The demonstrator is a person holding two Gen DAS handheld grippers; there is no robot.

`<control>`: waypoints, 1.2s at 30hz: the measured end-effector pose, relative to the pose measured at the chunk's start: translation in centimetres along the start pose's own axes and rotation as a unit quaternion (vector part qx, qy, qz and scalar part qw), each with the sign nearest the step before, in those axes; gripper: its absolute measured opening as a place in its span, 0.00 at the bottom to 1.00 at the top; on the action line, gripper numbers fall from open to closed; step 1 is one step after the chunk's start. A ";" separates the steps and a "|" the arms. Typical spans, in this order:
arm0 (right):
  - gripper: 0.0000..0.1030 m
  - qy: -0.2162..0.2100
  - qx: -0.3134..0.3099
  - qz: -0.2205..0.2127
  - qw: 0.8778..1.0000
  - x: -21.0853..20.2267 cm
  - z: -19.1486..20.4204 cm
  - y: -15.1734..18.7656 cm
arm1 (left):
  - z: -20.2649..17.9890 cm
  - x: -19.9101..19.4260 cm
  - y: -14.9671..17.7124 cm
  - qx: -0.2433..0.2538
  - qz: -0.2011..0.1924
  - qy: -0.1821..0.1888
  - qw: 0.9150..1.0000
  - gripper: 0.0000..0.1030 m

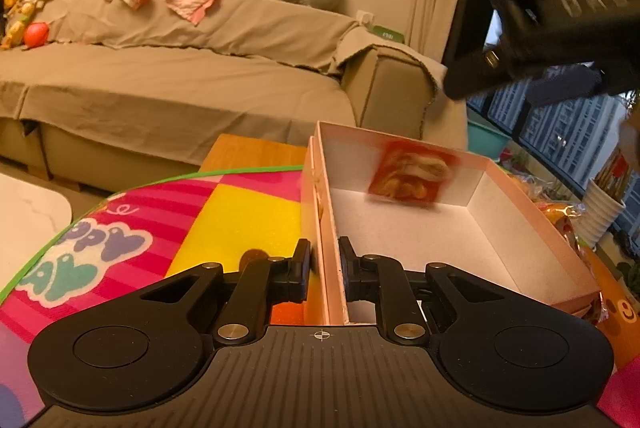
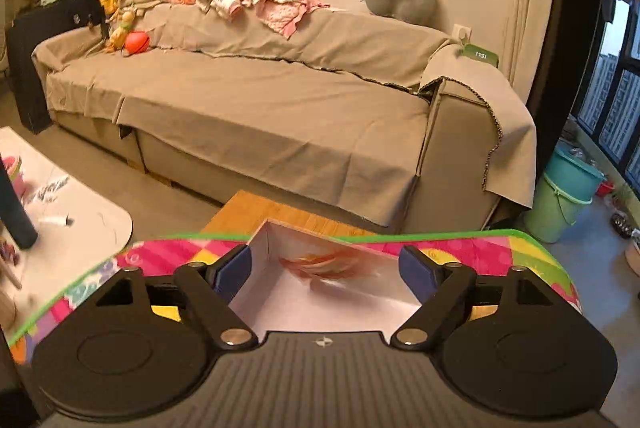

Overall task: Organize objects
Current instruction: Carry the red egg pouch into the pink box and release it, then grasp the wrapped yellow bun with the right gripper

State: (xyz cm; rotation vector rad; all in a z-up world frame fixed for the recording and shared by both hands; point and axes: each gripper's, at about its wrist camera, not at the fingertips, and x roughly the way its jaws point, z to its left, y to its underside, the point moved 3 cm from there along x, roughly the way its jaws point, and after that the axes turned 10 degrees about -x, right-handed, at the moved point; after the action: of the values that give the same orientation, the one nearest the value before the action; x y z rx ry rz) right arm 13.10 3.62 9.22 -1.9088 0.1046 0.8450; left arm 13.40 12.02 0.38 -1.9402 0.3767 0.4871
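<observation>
One packet: a red snack packet [image 1: 412, 174], blurred, sits against or just above the far inner wall of the box; I cannot tell whether it has come to rest.
Box: a pink open box [image 1: 520, 224] with a white inside, otherwise empty, standing on the patterned mat [image 1: 240, 212] over the wooden worktop [image 1: 248, 152].
Left tool: my left tool [image 1: 325, 270] is nearly closed, its pads pinching the near-left wall of the box, one pad outside and one inside.
Right tool: my right tool [image 2: 325, 270] is spread wide with nothing between its pads, above the box; in the left wrist view it appears as a dark blurred shape at upper right.
Step in hand: judged from this, the packet is being dropped in and my free tool should go for the next item.
Doing it well: I keep the left pinch steady so the box does not slide or tip, and keep the right tool high enough to clear the rim.
More items: further packets [image 1: 560, 212] lie just beside the right wall, outside the box.
Risk: pulling on the thin wall may bend it.
Surroundings: a covered sofa [image 2: 260, 100] stands beyond the worktop.
</observation>
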 end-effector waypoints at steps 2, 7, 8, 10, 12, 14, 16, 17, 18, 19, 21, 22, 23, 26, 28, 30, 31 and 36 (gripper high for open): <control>0.81 0.008 -0.010 0.003 1.000 -0.2 0.3 0.3 | 0.0 -0.1 0.0 -0.001 0.000 0.001 1.000 0.16; 0.83 0.025 -0.017 0.004 1.000 -1.9 -0.4 2.0 | 0.1 -0.2 0.0 -0.001 -0.002 0.001 1.000 0.16; 0.85 0.030 -0.017 0.004 0.999 -2.2 -0.7 2.3 | 0.1 -0.2 0.0 -0.001 -0.002 0.001 1.000 0.16; 0.85 0.039 -0.016 0.006 0.999 -2.9 -1.3 2.8 | 0.1 -0.2 0.0 -0.001 -0.002 0.001 1.000 0.16; 0.86 0.051 -0.017 0.008 0.999 -3.4 -1.9 3.6 | 0.1 -0.2 0.0 -0.001 -0.002 0.001 1.000 0.16; 0.88 0.064 -0.023 0.006 0.998 -4.0 -2.5 4.5 | 0.1 -0.2 0.0 -0.001 -0.002 0.001 1.000 0.16; 0.91 0.072 -0.026 0.005 0.997 -4.4 -3.4 5.5 | 0.1 -0.2 0.0 -0.001 -0.002 0.001 1.000 0.16; 0.92 0.077 -0.025 0.005 0.997 -4.6 -3.9 6.1 | 0.1 -0.2 0.1 -0.001 -0.002 0.001 1.000 0.16; 0.94 0.082 -0.022 0.006 0.996 -4.9 -4.4 6.8 | 0.1 -0.2 0.0 -0.001 -0.002 0.001 1.000 0.16; 0.94 0.085 -0.017 0.009 0.996 -5.0 -5.2 7.5 | 0.1 -0.2 0.1 -0.001 -0.002 0.001 1.000 0.16; 0.95 0.093 0.001 0.015 0.996 -5.2 -7.0 9.2 | 0.1 -0.3 0.0 -0.001 -0.003 -0.001 1.000 0.16; 0.95 0.096 0.013 0.019 0.995 -5.3 -8.0 10.1 | 0.1 -0.3 0.0 0.000 -0.003 -0.002 1.000 0.16; 0.95 0.099 0.027 0.023 0.994 -5.4 -9.0 10.9 | -0.1 -0.4 0.0 0.000 -0.004 -0.004 1.000 0.16; 0.95 0.115 0.082 0.036 0.989 -5.1 -12.6 13.0 | -0.2 -0.5 0.0 0.001 -0.004 -0.006 1.000 0.16; 0.96 0.118 0.113 0.041 0.986 -4.4 -14.6 13.7 | -0.3 -0.5 0.0 0.001 -0.004 -0.007 1.000 0.16; 0.96 0.114 0.140 0.045 0.983 -3.2 -16.2 14.0 | -0.3 -0.5 0.0 0.002 -0.005 -0.008 1.000 0.16; 0.96 0.114 0.151 0.046 0.981 -2.4 -16.8 14.0 | -0.3 -0.5 0.0 0.002 -0.005 -0.008 1.000 0.16; 0.97 0.100 0.157 0.040 0.982 1.9 -17.1 10.9 | -0.4 -0.4 0.0 0.001 -0.005 -0.009 1.000 0.16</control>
State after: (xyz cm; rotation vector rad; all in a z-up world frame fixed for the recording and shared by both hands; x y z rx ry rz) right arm 18.63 -15.28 4.06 -1.6924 0.4153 0.6439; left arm 13.13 11.70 0.72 -1.9327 0.3562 0.4984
